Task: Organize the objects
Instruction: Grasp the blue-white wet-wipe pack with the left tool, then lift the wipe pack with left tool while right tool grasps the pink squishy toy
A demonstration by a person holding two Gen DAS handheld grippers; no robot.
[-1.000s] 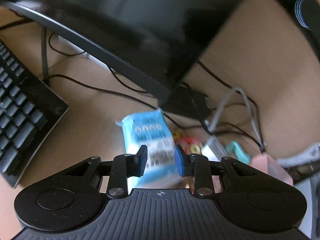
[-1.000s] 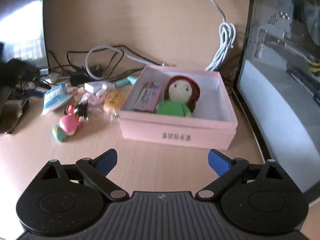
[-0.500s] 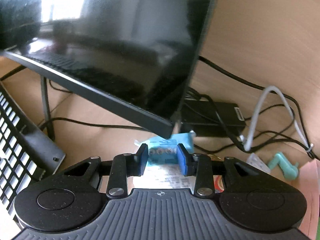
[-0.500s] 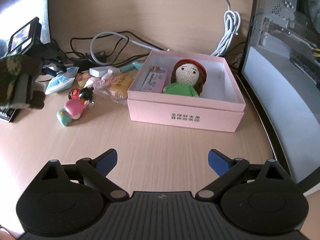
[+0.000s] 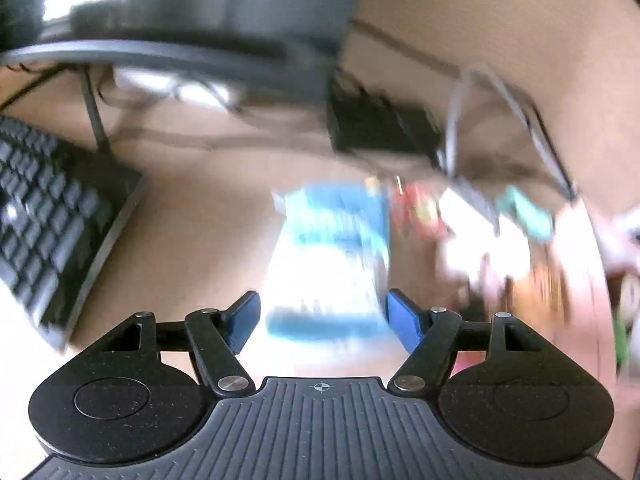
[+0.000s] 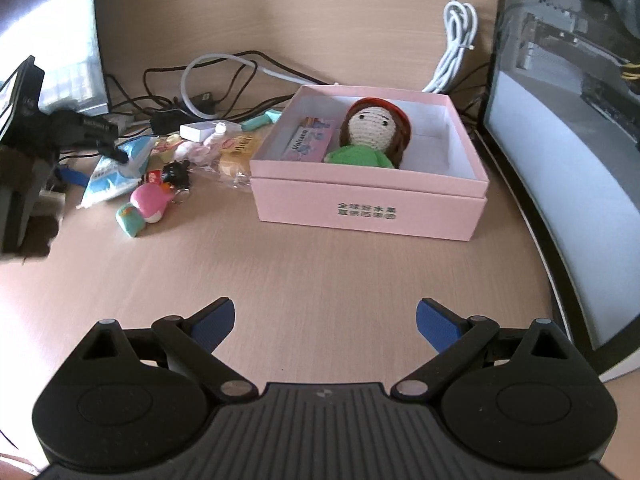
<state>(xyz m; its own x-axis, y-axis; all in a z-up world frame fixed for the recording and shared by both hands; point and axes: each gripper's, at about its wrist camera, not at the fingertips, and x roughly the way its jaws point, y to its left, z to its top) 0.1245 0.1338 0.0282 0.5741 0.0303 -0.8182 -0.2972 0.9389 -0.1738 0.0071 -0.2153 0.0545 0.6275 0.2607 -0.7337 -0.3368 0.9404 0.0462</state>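
My left gripper (image 5: 322, 316) is open just above a blue-and-white packet (image 5: 332, 256) on the desk; the left wrist view is blurred by motion. In the right wrist view the packet (image 6: 114, 174) lies left of a pink box (image 6: 372, 204), with the left gripper (image 6: 108, 144) over it. The box holds a crochet doll (image 6: 372, 132) and a small pink carton (image 6: 308, 142). Beside the box lie a pink-and-teal toy (image 6: 146, 206), a black-headed keychain figure (image 6: 174, 172), a biscuit pack (image 6: 238, 152) and a teal clip (image 6: 260, 120). My right gripper (image 6: 324, 320) is open and empty above the bare desk.
A black keyboard (image 5: 48, 216) lies at the left under a monitor (image 5: 168, 20). Cables (image 6: 224, 76) and a black adapter (image 5: 380, 124) crowd the desk's back. A second monitor (image 6: 568, 128) stands right of the box. A white charger block (image 6: 200, 130) sits among the toys.
My left gripper has opened wider and tipped down over the blue-and-white packet, moving fast. My right gripper has drawn back slightly and stays open.
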